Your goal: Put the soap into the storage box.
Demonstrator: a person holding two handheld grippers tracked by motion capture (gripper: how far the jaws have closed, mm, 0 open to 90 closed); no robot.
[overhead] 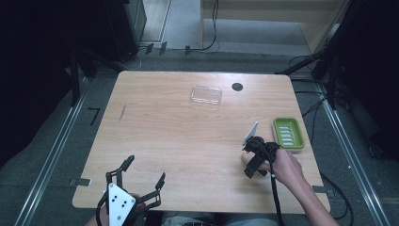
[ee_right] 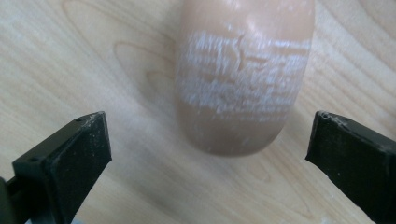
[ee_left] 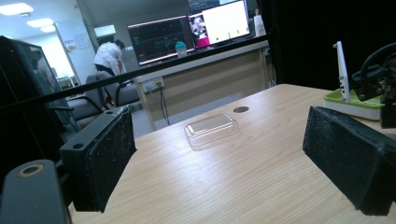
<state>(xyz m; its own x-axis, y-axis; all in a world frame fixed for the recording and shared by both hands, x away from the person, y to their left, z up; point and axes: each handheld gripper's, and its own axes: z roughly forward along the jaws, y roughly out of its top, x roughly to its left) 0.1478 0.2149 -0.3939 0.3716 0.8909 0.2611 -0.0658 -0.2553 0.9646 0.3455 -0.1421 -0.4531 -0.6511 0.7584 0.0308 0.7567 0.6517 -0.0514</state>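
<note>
Soap bar (ee_right: 243, 79) (tan, white-scuffed top) lies flat on the surface (overhead: 179, 136) near its right edge, just beside the green soap dish (overhead: 288, 133). Right hand-held gripper (ee_right: 210, 154) above it, jaws spread, no contact. Left hand-held gripper (overhead: 141, 178) at near-left corner, jaws apart, empty.

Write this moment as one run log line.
right tongs: open over soap | left tongs: open, idle | soap: on table | dish: beside

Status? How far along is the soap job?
Nothing looks done yet: the soap lies on the table, the green dish holds none. In hand: the right gripper hovers open over the soap. Remaining: grip it and, probably, move it. The left gripper idles open.
</note>
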